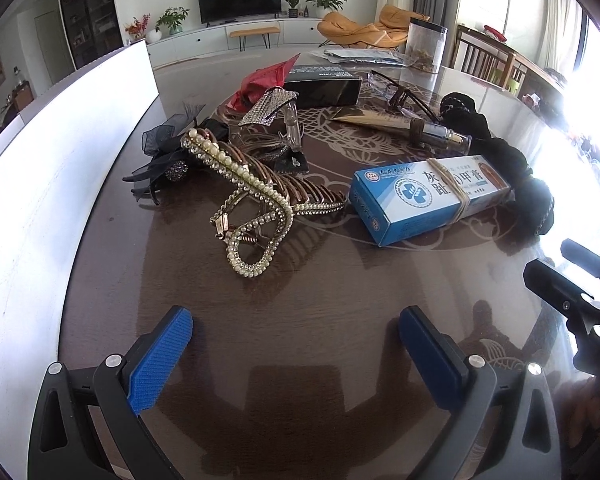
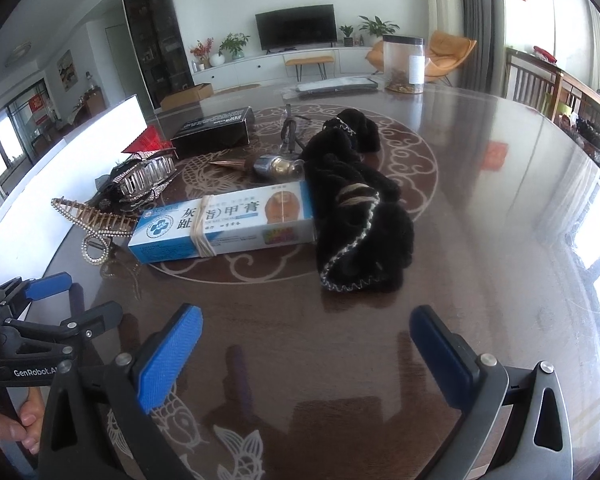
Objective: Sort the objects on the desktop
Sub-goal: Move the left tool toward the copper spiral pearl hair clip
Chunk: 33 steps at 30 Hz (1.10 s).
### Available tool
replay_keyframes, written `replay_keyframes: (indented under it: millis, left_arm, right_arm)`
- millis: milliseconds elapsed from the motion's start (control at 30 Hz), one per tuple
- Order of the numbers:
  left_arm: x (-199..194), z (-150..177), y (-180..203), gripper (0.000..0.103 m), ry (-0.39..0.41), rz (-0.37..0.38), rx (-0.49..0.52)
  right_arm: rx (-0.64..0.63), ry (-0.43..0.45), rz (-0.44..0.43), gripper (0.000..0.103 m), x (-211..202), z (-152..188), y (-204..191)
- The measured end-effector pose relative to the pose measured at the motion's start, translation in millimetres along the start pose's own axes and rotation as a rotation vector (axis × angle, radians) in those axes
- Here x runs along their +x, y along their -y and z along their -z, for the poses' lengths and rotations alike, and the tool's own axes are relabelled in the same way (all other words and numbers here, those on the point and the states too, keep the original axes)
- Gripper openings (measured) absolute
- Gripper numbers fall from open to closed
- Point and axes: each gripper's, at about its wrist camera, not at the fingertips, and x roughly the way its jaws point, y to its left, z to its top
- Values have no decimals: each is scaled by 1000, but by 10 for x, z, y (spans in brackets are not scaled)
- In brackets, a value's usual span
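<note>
The dark glossy counter (image 1: 300,280), patterned with pale scrollwork, carries everything. Along its left edge stands a long white box (image 1: 60,160). The black furry fabric (image 2: 356,208), edged with pale stitching, lies heaped right of centre, touching the end of the blue-and-white ointment carton (image 2: 228,224), which has a rubber band around it. Behind sit a black rectangular box (image 2: 214,130) and, beside it, red folded fabric (image 1: 260,84). Nearer the left gripper lies a pearl-and-rhinestone hair claw (image 1: 244,200), with a black bow hair clip (image 1: 164,156) just beside it and a clear rhinestone-topped claw clip (image 1: 276,116) behind. A gold-brown tube (image 1: 380,120) and eyeglasses (image 1: 400,94) lie near the back. The left gripper (image 1: 296,340) hovers above bare counter, jaws spread wide, empty. The right gripper (image 2: 306,344) likewise stands wide and empty, close before the black fabric.
</note>
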Motion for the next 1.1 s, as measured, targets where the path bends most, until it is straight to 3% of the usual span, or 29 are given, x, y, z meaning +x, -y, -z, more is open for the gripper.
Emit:
replay_keyframes:
  millis: [633,1100]
  left_arm:
    - [238,-345,114,103,8,35,53]
    - [241,-341,118,103,10,34,51]
  right_arm:
    - [1,-34,-3,103,62,-3,-1]
    - [-5,-36,3,103,65,2,-7]
